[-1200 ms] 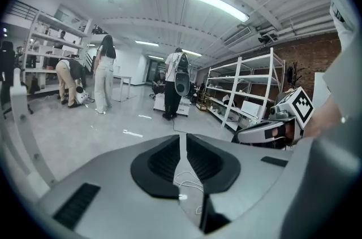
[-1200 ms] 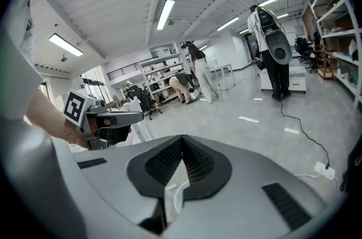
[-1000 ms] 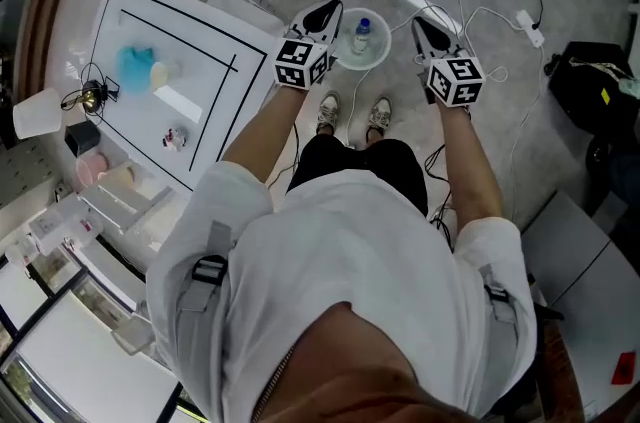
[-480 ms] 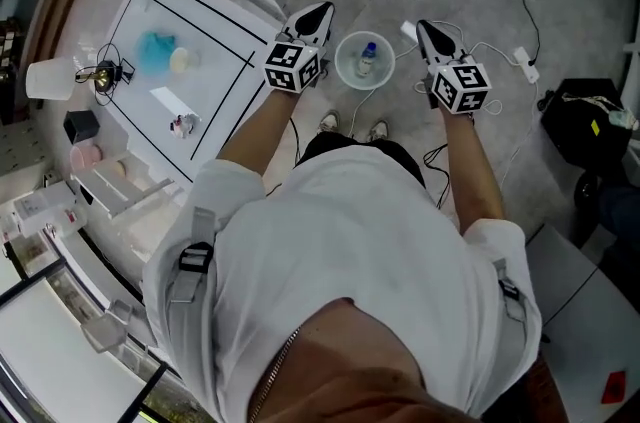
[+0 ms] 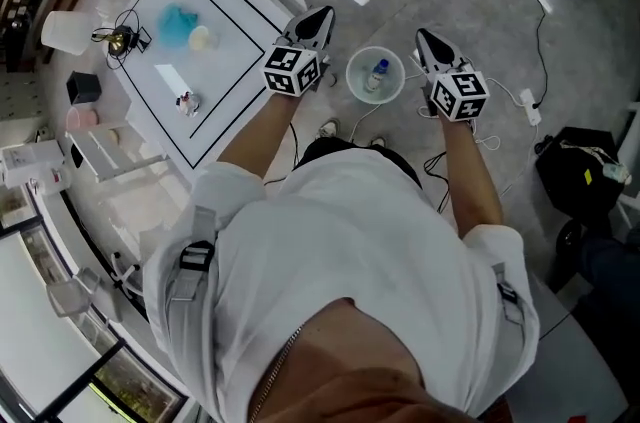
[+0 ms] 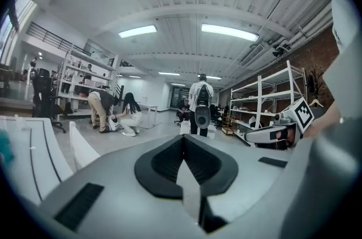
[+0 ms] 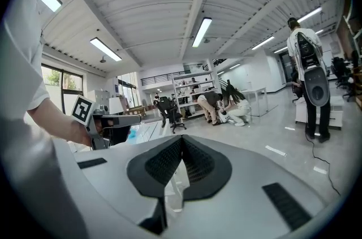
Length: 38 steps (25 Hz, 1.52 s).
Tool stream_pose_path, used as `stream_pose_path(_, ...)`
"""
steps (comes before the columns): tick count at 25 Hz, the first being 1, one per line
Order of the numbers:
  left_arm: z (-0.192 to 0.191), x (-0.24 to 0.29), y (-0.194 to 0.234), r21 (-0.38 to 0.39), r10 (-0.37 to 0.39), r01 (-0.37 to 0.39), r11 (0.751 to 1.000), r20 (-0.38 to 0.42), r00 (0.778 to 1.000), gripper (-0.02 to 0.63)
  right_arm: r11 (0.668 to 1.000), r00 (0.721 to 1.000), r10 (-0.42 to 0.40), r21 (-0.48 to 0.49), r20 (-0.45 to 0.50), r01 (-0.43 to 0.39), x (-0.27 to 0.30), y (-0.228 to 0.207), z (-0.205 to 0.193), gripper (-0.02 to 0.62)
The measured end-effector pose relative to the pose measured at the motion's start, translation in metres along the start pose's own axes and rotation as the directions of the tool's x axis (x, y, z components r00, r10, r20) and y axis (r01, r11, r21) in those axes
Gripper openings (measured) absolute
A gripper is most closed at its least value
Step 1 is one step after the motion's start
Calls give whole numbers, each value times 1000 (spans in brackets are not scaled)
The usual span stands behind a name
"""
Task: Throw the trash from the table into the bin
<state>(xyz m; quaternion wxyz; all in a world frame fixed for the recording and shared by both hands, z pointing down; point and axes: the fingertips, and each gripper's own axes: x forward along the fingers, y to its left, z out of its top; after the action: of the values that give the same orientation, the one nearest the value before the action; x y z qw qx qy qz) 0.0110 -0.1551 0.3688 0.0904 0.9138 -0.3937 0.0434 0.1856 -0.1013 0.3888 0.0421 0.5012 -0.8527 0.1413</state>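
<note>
The white round bin [image 5: 360, 89] stands on the floor between my two grippers, with a plastic bottle [image 5: 377, 73] lying in it. My left gripper [image 5: 320, 15] is shut and empty, just left of the bin near the table's corner. My right gripper [image 5: 426, 39] is shut and empty too, just right of the bin. On the white table [image 5: 230, 61] lie a blue crumpled thing [image 5: 179, 23], a pale round thing [image 5: 203, 38], a white strip [image 5: 170, 76] and a small scrap [image 5: 186, 101]. Both gripper views point almost level across the room, with the left gripper [image 6: 184, 144] and the right gripper [image 7: 181, 144] holding nothing.
At the table's far end are a white cup [image 5: 66, 31], a cable bundle [image 5: 122, 39] and a black box [image 5: 83, 88]. Shelving runs along the left. Cables and a power strip [image 5: 529, 103] lie on the floor, with a black bag [image 5: 580, 173] at the right. People [image 6: 199, 102] stand far off.
Both grippers have risen from beside the bin and now point nearly level. In the head view the table and bin have slid toward the right and down.
</note>
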Motion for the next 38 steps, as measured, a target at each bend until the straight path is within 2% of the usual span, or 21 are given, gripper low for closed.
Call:
stream_pose_path(5, 11, -35, 29, -17, 118, -117, 993, 44, 992, 11, 994, 994, 108, -33, -9, -108, 30, 28, 8, 2)
stream_pose_path(10, 16, -86, 65, -31, 252, -251, 968, 69, 965, 11, 972, 974, 226, -68, -26, -227, 67, 69, 15, 2)
stream_pose_path(13, 17, -125, 94, -48, 337, -334, 941, 82, 938, 11, 948, 953, 301, -91, -42, -303, 94, 104, 19, 2)
stream_pose_path(21, 12, -239, 179, -91, 526, -518, 850, 98, 845, 11, 863, 876, 473, -149, -93, -482, 173, 220, 26, 2)
stream_pose_path(24, 9, -278, 209, -106, 578, -569, 816, 97, 810, 11, 828, 846, 520, -173, -120, -533, 203, 263, 28, 2)
stream_pose_path(27, 7, -309, 236, -114, 607, -596, 794, 98, 789, 11, 804, 827, 544, -195, -139, -562, 230, 299, 30, 2)
stream_pose_path(31, 8, -340, 275, -115, 621, -611, 783, 101, 777, 11, 783, 814, 558, -220, -163, -581, 267, 340, 31, 2)
stream_pose_path(38, 10, -373, 334, -120, 609, -598, 792, 85, 789, 11, 782, 826, 532, -265, -185, -563, 321, 388, 38, 2)
